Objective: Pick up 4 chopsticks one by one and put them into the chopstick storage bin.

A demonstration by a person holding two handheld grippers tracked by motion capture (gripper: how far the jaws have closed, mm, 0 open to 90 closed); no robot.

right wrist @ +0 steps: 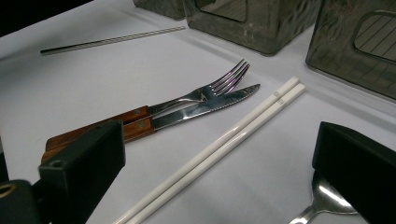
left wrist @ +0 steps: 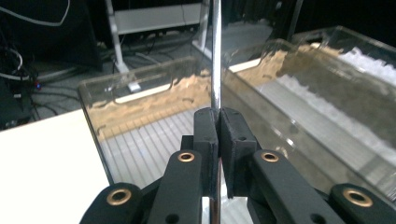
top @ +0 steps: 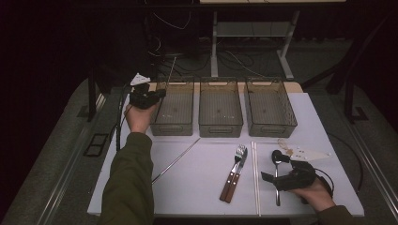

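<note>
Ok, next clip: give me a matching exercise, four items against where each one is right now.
Items:
1. metal chopstick
2. white chopsticks
3. fork
4. spoon

Places:
A. beside the knife, wooden handles together
B. on the table just ahead of the open right gripper
C. clamped in the left gripper at the left bin
D. lying as a pair between knife and spoon

Pairs: 1-C, 2-D, 3-A, 4-B

The room is dark. A white worktop stands on a grey floor. Behind it is a white table frame with thin legs. Black and white cables lie on the floor there.
</note>
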